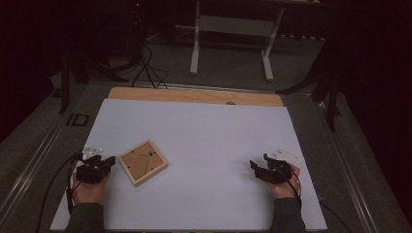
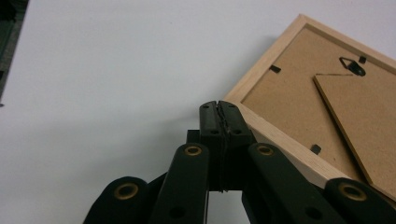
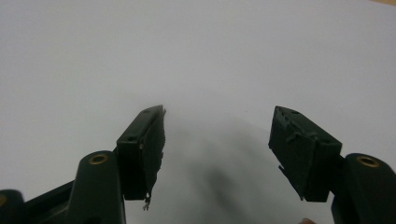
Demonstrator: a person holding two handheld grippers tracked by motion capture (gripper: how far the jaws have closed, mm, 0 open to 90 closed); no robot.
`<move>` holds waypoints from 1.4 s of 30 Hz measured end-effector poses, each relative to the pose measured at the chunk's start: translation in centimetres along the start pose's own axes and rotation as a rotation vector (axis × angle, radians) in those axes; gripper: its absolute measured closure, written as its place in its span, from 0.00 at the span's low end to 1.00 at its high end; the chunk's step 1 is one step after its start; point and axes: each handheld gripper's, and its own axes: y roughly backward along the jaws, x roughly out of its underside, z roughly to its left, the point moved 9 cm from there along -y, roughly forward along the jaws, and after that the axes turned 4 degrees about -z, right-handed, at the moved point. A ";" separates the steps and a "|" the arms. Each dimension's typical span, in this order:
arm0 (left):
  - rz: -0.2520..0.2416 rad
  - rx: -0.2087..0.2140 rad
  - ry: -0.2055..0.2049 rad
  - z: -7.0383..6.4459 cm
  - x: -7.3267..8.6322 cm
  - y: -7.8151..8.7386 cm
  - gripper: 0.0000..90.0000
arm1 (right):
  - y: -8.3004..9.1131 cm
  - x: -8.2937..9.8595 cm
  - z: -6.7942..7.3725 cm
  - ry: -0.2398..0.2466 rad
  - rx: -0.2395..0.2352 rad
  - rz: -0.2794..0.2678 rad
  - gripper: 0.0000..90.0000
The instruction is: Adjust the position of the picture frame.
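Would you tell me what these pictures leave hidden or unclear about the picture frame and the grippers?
- Picture frame: face down in the high view, so its front is hidden.
- In the left gripper view the frame is cut off by the right edge.
- Left gripper: whether its shut tips touch the frame is unclear.

Dim room, grey floor (image 1: 233,63) seen beyond the grippers, white-legged desk (image 1: 232,25) set farther back, black cables (image 1: 148,68) trailed across the floor.

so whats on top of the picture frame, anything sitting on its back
The picture frame lies face down on the white table. Its brown backing board carries a folded stand flap, a hanger and small black clips. Nothing loose rests on it. Its glass side is hidden underneath.
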 end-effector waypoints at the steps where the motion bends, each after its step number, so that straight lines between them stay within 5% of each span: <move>1: 0.002 0.002 -0.001 -0.1 0.0 0.0 0.99 | 0.0 0.0 0.0 -0.001 0.000 0.000 0.39; 30: 0.035 0.027 -0.047 -1.1 0.6 -0.2 0.99 | 0.1 0.0 0.0 0.001 -0.010 0.000 0.38; 42: 0.035 0.040 -0.016 -1.2 0.9 -0.1 0.99 | 0.1 0.0 0.1 0.002 -0.012 -0.002 0.38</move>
